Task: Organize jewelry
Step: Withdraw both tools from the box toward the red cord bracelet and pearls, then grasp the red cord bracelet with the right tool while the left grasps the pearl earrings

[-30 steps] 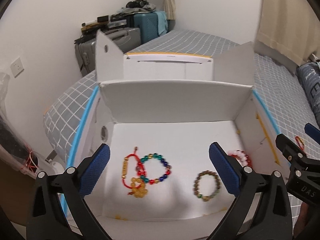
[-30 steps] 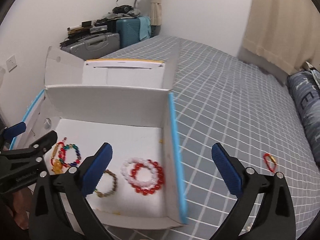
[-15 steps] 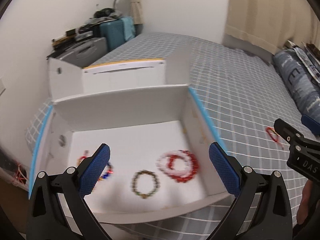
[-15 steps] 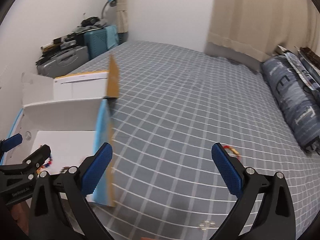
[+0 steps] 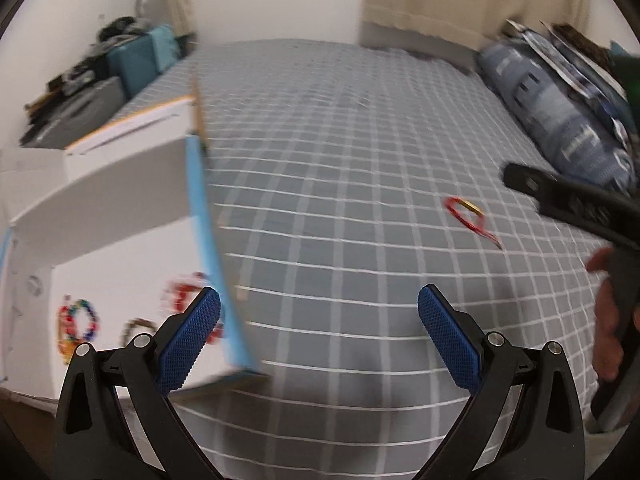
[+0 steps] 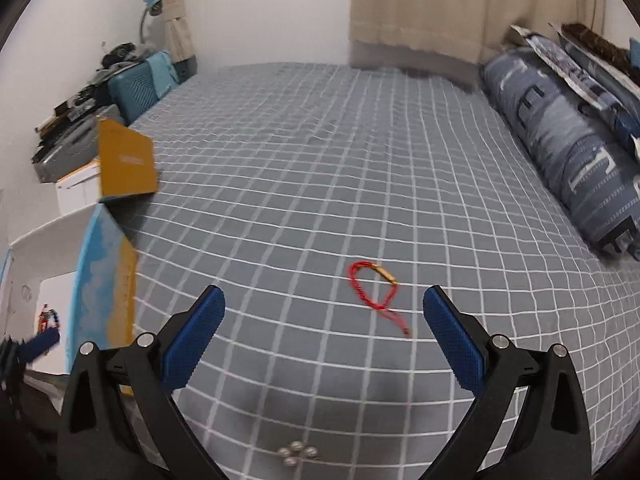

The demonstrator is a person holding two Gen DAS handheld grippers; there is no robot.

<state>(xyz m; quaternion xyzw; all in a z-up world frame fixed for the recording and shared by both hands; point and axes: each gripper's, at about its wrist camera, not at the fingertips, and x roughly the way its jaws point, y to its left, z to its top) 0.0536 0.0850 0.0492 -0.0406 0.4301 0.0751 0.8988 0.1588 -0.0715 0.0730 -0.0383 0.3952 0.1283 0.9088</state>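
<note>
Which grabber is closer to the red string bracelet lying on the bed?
The right hand-held gripper. The red string bracelet lies on the bed just ahead, between its open fingers. The left hand-held gripper is farther, near the white box, bracelet off to its right.

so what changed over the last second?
Both grippers, left and right, swung right, off the white box toward the red cord bracelet on the bed. Nothing grasped or released; jaws stay open, bracelets stay in the box.

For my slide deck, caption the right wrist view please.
Open right gripper hovers over a red cord bracelet with a gold tube on the grey checked bedspread.
</note>
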